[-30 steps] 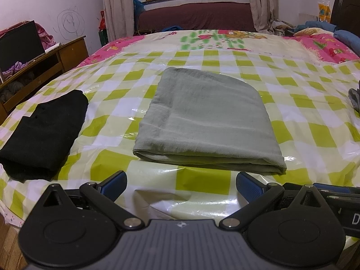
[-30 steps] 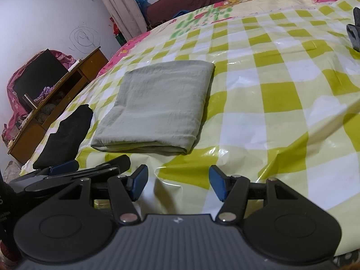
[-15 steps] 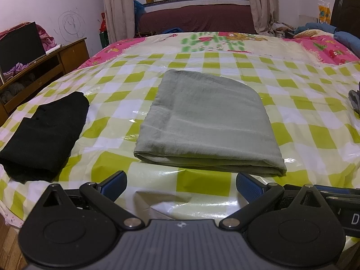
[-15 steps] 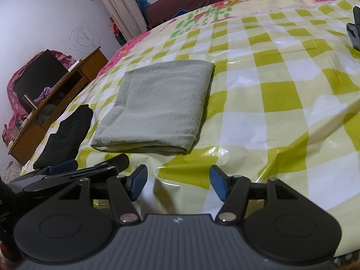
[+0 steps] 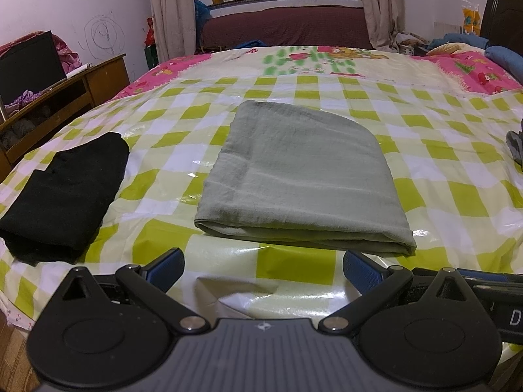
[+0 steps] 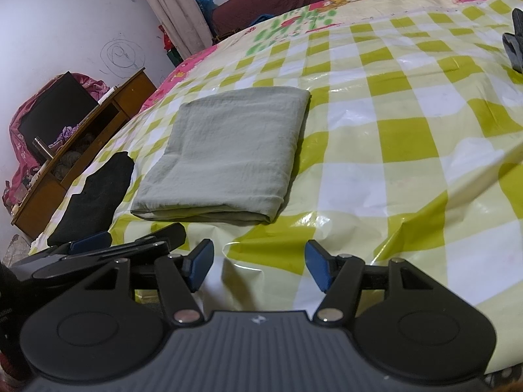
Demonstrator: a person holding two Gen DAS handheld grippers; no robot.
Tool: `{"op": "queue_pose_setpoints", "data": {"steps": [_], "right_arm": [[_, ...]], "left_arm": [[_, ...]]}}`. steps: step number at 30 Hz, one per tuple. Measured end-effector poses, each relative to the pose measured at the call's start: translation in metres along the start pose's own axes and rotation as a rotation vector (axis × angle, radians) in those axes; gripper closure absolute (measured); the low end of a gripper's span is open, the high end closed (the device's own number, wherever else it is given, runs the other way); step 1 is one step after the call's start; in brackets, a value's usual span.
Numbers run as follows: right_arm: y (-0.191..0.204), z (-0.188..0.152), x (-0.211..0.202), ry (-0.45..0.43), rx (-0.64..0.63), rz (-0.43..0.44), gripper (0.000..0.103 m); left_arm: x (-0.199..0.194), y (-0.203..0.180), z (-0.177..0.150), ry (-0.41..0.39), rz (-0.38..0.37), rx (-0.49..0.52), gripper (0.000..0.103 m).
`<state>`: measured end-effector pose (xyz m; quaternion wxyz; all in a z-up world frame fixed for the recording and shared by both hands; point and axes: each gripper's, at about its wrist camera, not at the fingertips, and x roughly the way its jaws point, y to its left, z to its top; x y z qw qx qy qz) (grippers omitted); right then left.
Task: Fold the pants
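Grey-green pants point(image 5: 300, 176) lie folded into a flat rectangle on the green-and-white checked plastic sheet point(image 5: 261, 277) covering the bed. In the right wrist view the same folded pants point(image 6: 228, 156) sit left of centre. My left gripper point(image 5: 263, 269) hovers at the bed's near edge, just short of the fold, open with nothing between its blue pads. My right gripper point(image 6: 258, 268) is beside it, to the right of the pants' near corner, also open and empty. The left gripper's fingers point(image 6: 98, 240) show at the lower left of the right wrist view.
A folded black garment point(image 5: 62, 196) lies left of the pants near the bed's edge. A dark grey item point(image 6: 514, 42) rests at the far right. A wooden cabinet point(image 5: 65, 98) stands left of the bed; pillows and a blue blanket point(image 5: 503, 58) lie at the far right.
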<state>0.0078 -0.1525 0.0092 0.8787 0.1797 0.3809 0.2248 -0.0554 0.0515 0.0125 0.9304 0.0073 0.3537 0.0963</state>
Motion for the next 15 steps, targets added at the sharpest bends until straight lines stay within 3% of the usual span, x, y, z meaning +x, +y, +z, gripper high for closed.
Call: {"op": "queue_pose_setpoints", "data": {"steps": [15], "right_arm": [[-0.0002, -0.0007, 0.0010, 0.000, 0.004, -0.001, 0.040]], "left_arm": [[0.0012, 0.0007, -0.0004, 0.007, -0.007, -0.001, 0.000]]}}
